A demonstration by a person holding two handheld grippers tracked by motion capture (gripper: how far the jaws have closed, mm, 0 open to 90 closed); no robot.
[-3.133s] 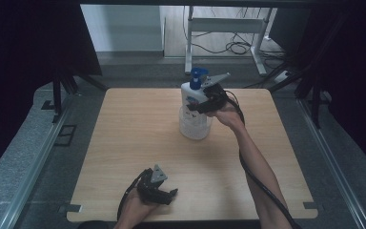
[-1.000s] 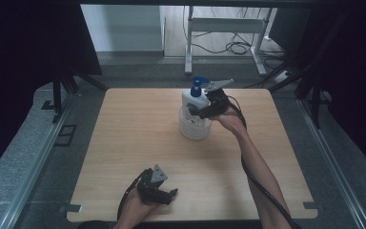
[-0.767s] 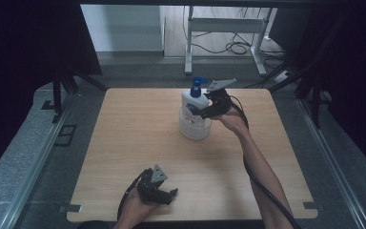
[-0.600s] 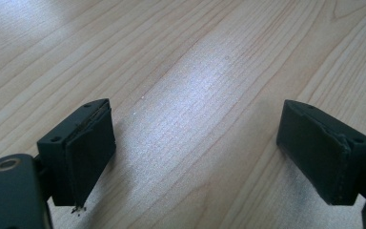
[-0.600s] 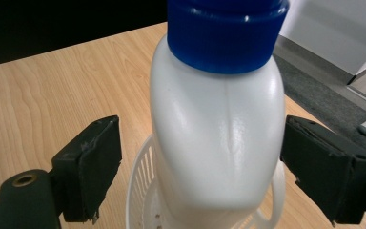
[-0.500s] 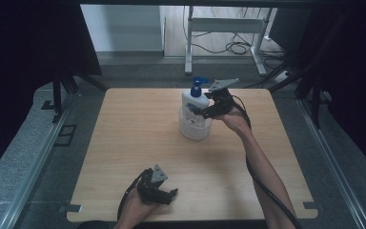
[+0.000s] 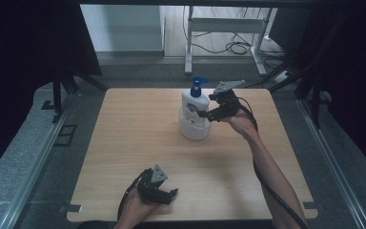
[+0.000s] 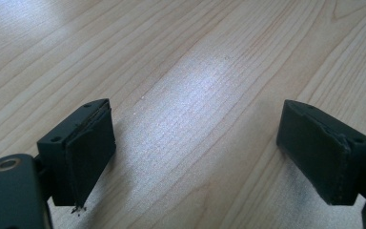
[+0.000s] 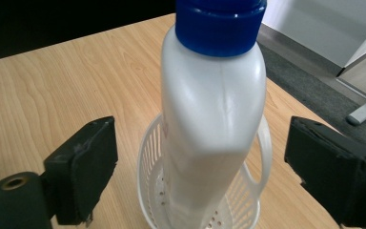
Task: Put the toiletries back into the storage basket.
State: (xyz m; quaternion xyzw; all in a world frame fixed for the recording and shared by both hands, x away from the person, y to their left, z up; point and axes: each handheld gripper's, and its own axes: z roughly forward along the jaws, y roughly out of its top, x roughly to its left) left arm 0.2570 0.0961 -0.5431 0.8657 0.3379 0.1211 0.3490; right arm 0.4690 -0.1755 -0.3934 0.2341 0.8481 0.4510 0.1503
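A white bottle [image 7: 193,106] with a blue pump top [image 7: 198,84] stands upright in a small white slotted basket [image 7: 193,130] at the back middle of the wooden table [image 7: 124,143]. My right gripper [image 7: 206,114] is just right of the bottle at shoulder height. In the right gripper view, the open right gripper [image 9: 212,164] has its jaws wide on either side of the bottle [image 9: 209,109], apart from it, with the basket [image 9: 253,195] below. My left gripper [image 7: 168,194] rests near the front edge. In the left gripper view, the left gripper [image 8: 214,152] is open over bare wood.
Metal rails [image 7: 43,148] run along both sides of the table. A white frame leg [image 7: 188,47] and cables [image 7: 233,46] are on the floor behind it. Bare tabletop lies between the two grippers.
My right gripper, earlier at the bottle's neck, has drawn back to the right with its jaws apart. The bottle stands straighter in the basket. The left gripper has not moved.
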